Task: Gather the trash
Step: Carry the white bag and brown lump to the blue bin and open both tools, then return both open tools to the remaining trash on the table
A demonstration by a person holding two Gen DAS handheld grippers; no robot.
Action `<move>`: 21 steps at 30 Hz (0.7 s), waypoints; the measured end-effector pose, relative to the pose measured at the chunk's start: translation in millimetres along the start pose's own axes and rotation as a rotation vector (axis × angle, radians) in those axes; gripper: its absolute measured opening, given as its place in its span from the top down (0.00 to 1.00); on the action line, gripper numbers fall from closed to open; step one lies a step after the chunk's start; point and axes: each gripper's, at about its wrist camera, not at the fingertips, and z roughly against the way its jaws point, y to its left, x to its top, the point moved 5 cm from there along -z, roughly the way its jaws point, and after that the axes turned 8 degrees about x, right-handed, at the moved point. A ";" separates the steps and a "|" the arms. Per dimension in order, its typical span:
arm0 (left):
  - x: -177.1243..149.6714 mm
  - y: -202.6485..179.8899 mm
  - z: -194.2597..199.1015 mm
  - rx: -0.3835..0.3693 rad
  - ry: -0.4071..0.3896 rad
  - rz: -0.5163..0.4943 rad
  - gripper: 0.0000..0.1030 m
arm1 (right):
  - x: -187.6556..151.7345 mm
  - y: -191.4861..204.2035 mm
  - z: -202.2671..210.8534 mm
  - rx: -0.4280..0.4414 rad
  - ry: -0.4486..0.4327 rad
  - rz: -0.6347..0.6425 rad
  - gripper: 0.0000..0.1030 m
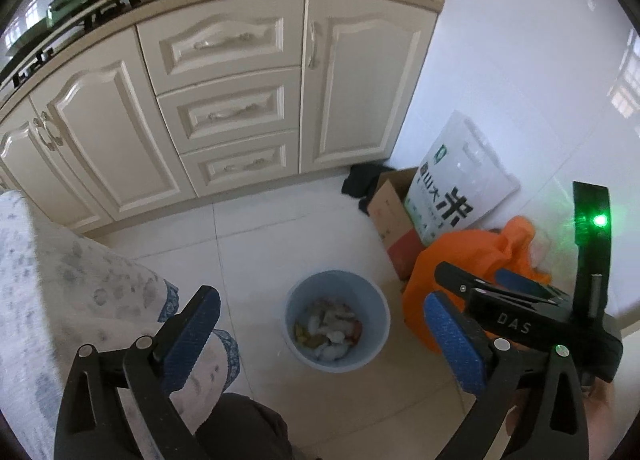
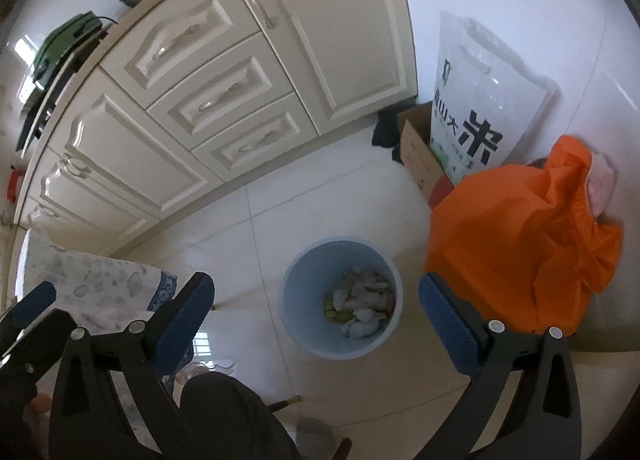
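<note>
Hovering over the blue bin [image 2: 340,298], both tools stand empty: left gripper [image 1: 320,334] and right gripper [image 2: 316,318] have jaws spread wide, nothing between the pads. Trash [image 2: 362,306] lies heaped in the bin's bottom, so the drop step appears complete. Bin stands upright on the floor [image 2: 320,203], mouth facing up, long axis vertical, just beside the orange bag [image 2: 516,244]. Next move likely calls for locating further trash; none visible loose

Pale blue bin [image 2: 340,300], orange bag [image 2: 520,240]
</note>
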 end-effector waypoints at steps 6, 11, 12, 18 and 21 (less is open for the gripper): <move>-22.8 38.9 60.0 -0.006 -0.096 0.061 0.02 | 1.0 42.3 31.4 0.020 -0.047 0.060 0.00; -54.8 87.4 128.6 0.006 -0.207 0.127 0.01 | -5.4 99.2 60.7 0.062 -0.093 0.137 0.00; -63.1 99.3 142.7 0.012 -0.230 0.143 0.01 | -7.8 113.5 65.8 0.072 -0.101 0.159 0.00; -118.9 169.0 217.5 0.095 -0.348 0.237 0.01 | -28.0 200.5 93.8 0.146 -0.144 0.299 0.00; -145.3 197.6 246.5 0.131 -0.389 0.289 0.01 | -41.2 241.6 104.7 0.186 -0.160 0.361 0.00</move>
